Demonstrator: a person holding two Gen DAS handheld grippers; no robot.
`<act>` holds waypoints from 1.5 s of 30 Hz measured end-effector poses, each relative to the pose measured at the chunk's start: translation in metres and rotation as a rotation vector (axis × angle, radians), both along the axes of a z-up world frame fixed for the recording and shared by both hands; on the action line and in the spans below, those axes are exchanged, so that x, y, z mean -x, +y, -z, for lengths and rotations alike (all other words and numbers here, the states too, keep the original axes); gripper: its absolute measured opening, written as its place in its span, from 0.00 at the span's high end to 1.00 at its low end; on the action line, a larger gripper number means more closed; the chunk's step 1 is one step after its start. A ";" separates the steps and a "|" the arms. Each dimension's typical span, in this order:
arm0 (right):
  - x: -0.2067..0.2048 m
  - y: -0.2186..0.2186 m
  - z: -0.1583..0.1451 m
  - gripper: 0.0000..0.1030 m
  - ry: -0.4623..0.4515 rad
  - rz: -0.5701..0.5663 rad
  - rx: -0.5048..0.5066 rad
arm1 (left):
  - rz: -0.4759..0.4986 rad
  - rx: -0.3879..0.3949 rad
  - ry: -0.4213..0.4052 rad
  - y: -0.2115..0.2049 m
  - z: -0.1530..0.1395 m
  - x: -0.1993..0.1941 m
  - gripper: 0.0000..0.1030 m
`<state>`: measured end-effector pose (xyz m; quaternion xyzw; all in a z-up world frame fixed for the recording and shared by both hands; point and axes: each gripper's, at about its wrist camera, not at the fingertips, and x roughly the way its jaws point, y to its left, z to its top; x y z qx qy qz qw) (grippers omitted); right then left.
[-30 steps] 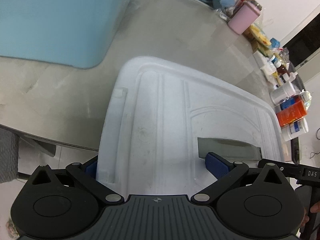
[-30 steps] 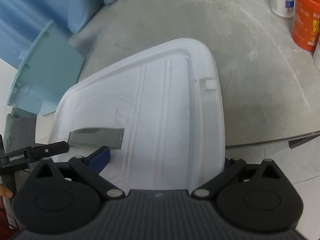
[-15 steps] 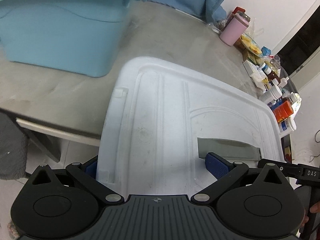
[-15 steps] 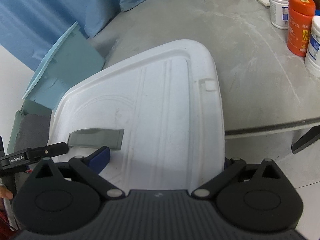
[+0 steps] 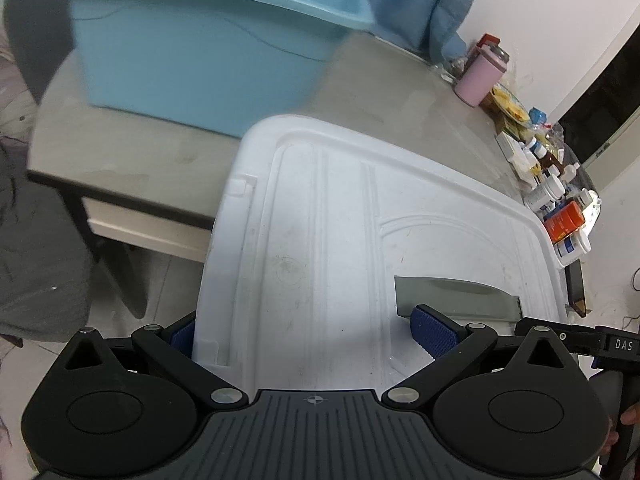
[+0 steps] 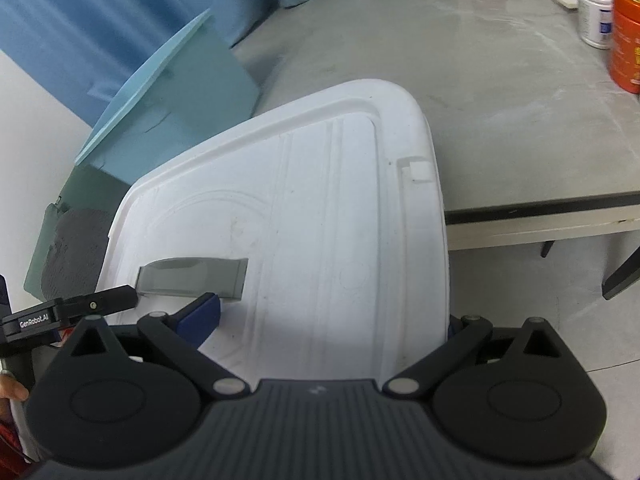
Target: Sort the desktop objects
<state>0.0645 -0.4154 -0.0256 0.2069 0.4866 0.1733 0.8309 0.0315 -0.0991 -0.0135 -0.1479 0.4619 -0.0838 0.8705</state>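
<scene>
While both grippers clamp the near edge of the white plastic lid (image 5: 360, 248), the lid hangs off the table, its far corner over the grey tabletop (image 5: 400, 92) and most of it out over the floor. The left gripper (image 5: 312, 330) is clenched on the lid, one blue pad (image 5: 434, 326) on its top face at about 4 o'clock just below the grey handle slot (image 5: 456, 292), the other blue pad showing at the lid's left edge near 8 o'clock. From the right wrist camera, the right gripper (image 6: 328, 318) is likewise closed on the lid (image 6: 320, 220): its left pad (image 6: 200, 314) lies at the slot's (image 6: 192, 276) lower edge at about 8 o'clock, and its right pad is mostly hidden behind the lid's right edge at 4 o'clock. A light blue plastic tub (image 5: 208, 48) stands on the table at 11 o'clock in the left view, just beyond the lid. A pink tumbler (image 5: 480, 76) stands at 1 o'clock, and a cluster of bottles with an orange container (image 5: 564, 220) sits along the table's right edge at 3 o'clock. In the right view a white jar (image 6: 596, 12) and the orange container (image 6: 626, 36) stand at 2 o'clock.
</scene>
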 end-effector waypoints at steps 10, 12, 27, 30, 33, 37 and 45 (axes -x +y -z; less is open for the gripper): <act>0.034 0.106 -0.011 0.02 -0.018 -0.013 -0.026 | -0.017 -0.016 -0.014 0.113 -0.017 0.054 0.00; 0.039 0.124 -0.013 0.02 -0.022 -0.013 -0.033 | -0.018 -0.023 -0.022 0.136 -0.021 0.064 0.00; 0.066 0.211 -0.051 0.02 -0.026 0.031 -0.048 | 0.015 -0.041 -0.059 0.248 -0.068 0.097 0.00; 0.067 0.217 -0.061 0.02 -0.023 0.043 -0.038 | 0.028 -0.033 -0.067 0.255 -0.077 0.094 0.00; 0.064 0.222 -0.070 0.02 -0.019 0.053 -0.023 | 0.035 -0.018 -0.063 0.257 -0.083 0.087 0.00; 0.057 0.227 -0.081 0.02 -0.016 0.064 -0.007 | 0.042 -0.003 -0.062 0.257 -0.089 0.078 0.00; 0.032 0.232 -0.092 0.02 -0.018 0.084 -0.021 | 0.057 -0.008 -0.078 0.256 -0.105 0.049 0.00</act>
